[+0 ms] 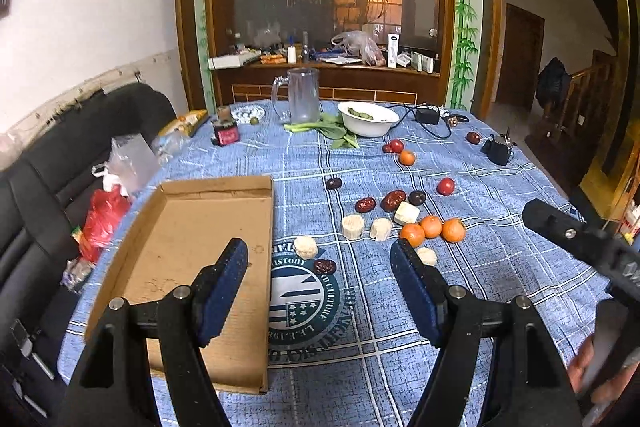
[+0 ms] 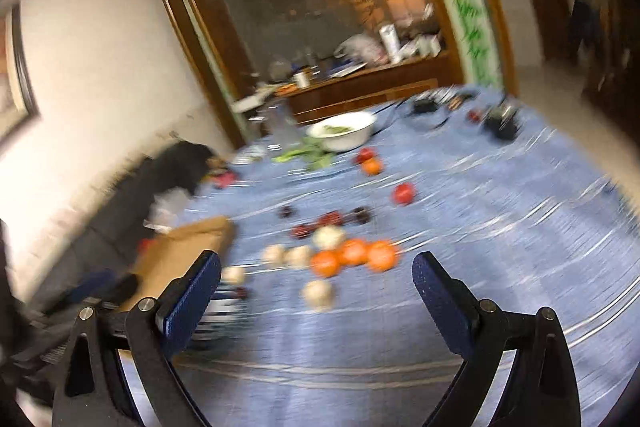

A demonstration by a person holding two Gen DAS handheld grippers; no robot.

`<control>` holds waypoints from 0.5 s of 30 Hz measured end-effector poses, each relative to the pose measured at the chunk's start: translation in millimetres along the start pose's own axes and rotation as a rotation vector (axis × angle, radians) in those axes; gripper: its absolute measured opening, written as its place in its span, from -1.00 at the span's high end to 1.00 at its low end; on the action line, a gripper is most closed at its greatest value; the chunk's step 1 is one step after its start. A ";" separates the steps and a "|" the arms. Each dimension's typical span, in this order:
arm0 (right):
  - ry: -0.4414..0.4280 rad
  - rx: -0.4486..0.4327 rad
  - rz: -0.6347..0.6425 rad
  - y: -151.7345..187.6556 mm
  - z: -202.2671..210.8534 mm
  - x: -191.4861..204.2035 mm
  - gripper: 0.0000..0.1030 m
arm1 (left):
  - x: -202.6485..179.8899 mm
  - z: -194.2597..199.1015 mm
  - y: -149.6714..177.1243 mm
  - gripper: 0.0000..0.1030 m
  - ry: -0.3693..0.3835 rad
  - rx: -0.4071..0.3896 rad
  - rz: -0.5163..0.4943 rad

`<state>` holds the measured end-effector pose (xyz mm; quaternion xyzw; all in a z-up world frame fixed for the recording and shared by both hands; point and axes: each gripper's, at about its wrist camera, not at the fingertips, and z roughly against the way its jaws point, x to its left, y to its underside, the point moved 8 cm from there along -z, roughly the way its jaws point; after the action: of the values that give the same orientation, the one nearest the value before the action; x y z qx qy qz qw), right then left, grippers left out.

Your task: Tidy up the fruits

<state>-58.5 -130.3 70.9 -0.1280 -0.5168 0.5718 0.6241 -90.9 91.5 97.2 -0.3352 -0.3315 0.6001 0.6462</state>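
Observation:
An empty cardboard box [image 1: 200, 227] lies on the blue checked tablecloth [image 1: 480, 287] at the left. Three oranges [image 1: 431, 227] sit in a cluster to its right, with pale sugarcane chunks [image 1: 353, 226], red dates [image 1: 365, 205] and red tomatoes [image 1: 445, 186] around them. My left gripper [image 1: 320, 259] is open and empty above the box's right edge. My right gripper [image 2: 316, 275] is open and empty, held above the table in front of the oranges [image 2: 354, 253]; that view is motion-blurred. Its body shows at the right of the left wrist view [image 1: 580, 239].
A white bowl [image 1: 368, 119], a clear pitcher [image 1: 302, 95], leafy greens [image 1: 328, 131], a small jar [image 1: 226, 133], a black charger with cable [image 1: 428, 115] and a black clip [image 1: 498, 149] stand at the far side. A black sofa [image 1: 60, 167] with bags lies left.

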 end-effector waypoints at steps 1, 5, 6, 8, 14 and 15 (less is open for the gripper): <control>-0.035 0.017 -0.017 0.4 0.9 4.3 -0.91 | -1.8 3.5 -0.1 -0.43 -0.004 -0.005 -0.004; -0.009 0.043 0.061 -11.7 19.3 27.3 -0.91 | -1.7 37.0 -21.9 -0.43 0.024 -0.053 0.005; -0.006 0.033 0.078 -19.6 28.4 33.8 -0.91 | -0.1 47.1 -28.5 -0.44 0.028 -0.071 0.004; -0.006 0.002 0.110 -44.2 51.6 49.3 -0.91 | 3.4 76.3 -52.6 -0.44 0.045 -0.121 -0.007; 0.037 -0.152 0.198 -158.1 121.5 95.3 -0.91 | 15.7 158.4 -132.4 -0.46 -0.042 -0.312 -0.088; 0.063 -0.172 0.221 -172.6 127.2 100.1 -0.91 | 16.8 169.1 -148.5 -0.52 -0.045 -0.335 -0.095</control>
<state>-77.6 -154.5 305.6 -0.2550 -0.5267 0.5864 0.5601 -148.2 106.1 314.9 -0.4086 -0.4566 0.5125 0.6016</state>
